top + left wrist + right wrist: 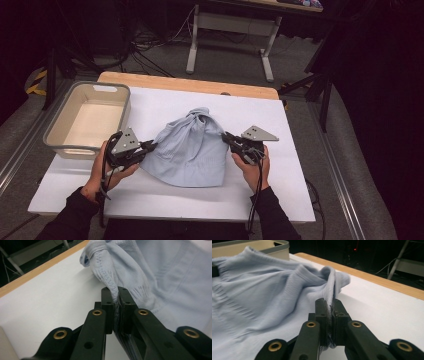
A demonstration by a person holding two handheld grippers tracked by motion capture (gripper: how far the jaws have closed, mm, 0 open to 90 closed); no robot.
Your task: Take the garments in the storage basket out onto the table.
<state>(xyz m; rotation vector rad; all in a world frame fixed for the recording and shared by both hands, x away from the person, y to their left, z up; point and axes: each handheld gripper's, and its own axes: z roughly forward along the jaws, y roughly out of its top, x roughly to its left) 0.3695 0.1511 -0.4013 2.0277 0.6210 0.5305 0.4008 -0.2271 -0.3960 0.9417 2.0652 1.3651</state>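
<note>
A pale blue knit garment [192,147] lies bunched in the middle of the white table top [280,195], its far end twisted into a knot-like peak. My left gripper [150,146] is shut on the garment's left edge; in the left gripper view a ribbed, stitched hem [110,277] runs down between the pressed jaws [117,293]. My right gripper [226,136] is shut on the right edge; in the right gripper view a fold of ribbed hem [330,287] is pinched between its jaws [330,305]. The garment [257,290] spreads away to the left of them.
A grey-rimmed beige plastic bin [90,118] stands empty at the table's left rear, its rim [262,243] behind the garment in the right gripper view. A wooden strip [185,84] edges the far side. Beyond it are a table frame [230,30] and floor cables.
</note>
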